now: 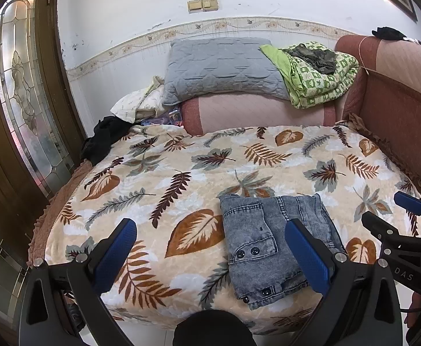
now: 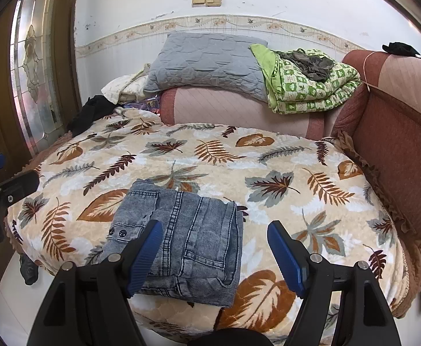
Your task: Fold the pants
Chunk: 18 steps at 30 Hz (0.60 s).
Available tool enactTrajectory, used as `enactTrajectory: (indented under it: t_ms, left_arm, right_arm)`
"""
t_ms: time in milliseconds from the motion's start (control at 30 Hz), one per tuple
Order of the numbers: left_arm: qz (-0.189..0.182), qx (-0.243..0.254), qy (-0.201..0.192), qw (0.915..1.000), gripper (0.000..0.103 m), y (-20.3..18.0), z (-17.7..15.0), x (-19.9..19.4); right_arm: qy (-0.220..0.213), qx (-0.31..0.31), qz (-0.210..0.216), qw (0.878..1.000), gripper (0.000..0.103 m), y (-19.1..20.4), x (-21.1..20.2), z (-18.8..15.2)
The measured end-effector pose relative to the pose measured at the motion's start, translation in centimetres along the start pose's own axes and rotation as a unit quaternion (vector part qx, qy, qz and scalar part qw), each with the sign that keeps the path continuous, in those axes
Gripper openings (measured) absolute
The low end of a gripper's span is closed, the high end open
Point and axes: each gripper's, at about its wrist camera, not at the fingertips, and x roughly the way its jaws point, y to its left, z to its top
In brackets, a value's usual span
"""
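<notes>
Lying folded near blanket [image 2: 268, 178] edge: pants [image 2: 187, 239]

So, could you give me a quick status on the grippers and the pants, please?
Left gripper open, empty. Right gripper open, empty. Pants folded compact on leaf blanket near front edge. Nothing in the way.

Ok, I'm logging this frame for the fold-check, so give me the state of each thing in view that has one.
jeans: folded into a compact stack, lying flat on the leaf-print blanket, not gripped
left gripper: open, empty
right gripper: open, empty
green quilt: folded, on the sofa arm
grey pillow: leaning against the wall
</notes>
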Motion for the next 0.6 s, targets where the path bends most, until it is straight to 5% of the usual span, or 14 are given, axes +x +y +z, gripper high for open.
enactTrajectory:
  t_ms: [600]
  left_arm:
    - [-0.001,-0.001,0.002,1.0,0.102,0.18,-0.44,0.62]
  right_arm:
    - [0.011,-0.005,-0.005,1.0,0.078,0.4,0.68,-0.13]
